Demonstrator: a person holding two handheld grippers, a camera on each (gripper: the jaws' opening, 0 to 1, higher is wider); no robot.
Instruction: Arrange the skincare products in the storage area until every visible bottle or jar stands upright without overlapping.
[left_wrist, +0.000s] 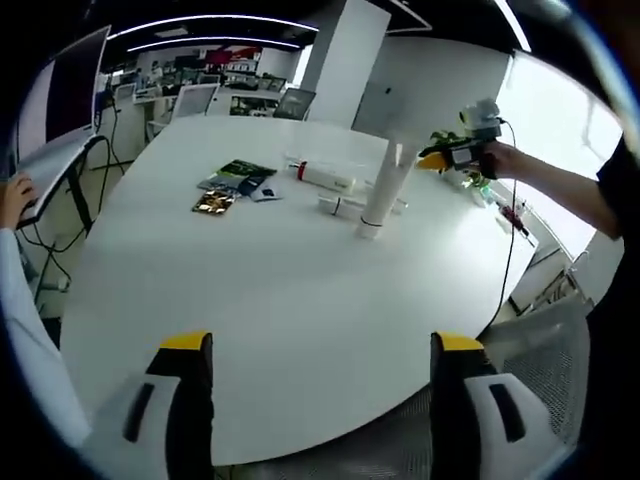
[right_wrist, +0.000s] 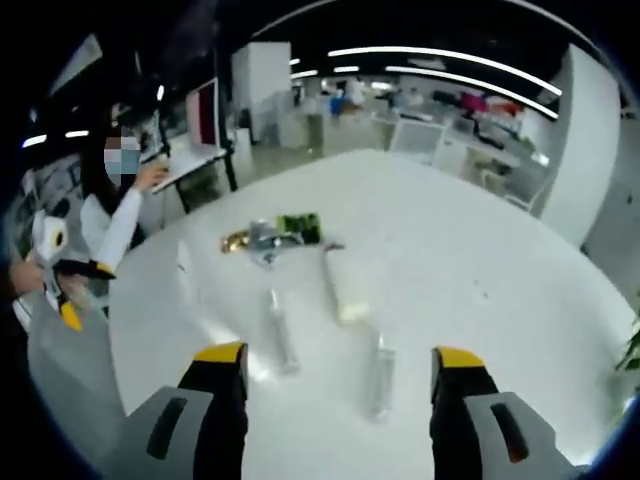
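A tall white tube (left_wrist: 383, 190) stands upright on the white table (left_wrist: 300, 300). Beside it lie a white bottle with a red cap (left_wrist: 325, 177) and a thin tube (left_wrist: 345, 205). My left gripper (left_wrist: 322, 342) is open and holds nothing, well short of them near the table's edge. The right gripper (left_wrist: 468, 148), held in a hand, hovers past the tall tube. In the right gripper view my right gripper (right_wrist: 340, 355) is open and holds nothing, just before the blurred tall tube (right_wrist: 380, 375), the thin tube (right_wrist: 282, 335) and the lying white bottle (right_wrist: 340, 285).
Dark green sachets (left_wrist: 240, 178) and a gold sachet (left_wrist: 213, 203) lie flat left of the bottles, the sachets (right_wrist: 285, 230) also beyond them in the right gripper view. A person (right_wrist: 120, 215) sits at a desk with a monitor (right_wrist: 203, 112). Mesh chairs (left_wrist: 540, 360) stand by the table edge.
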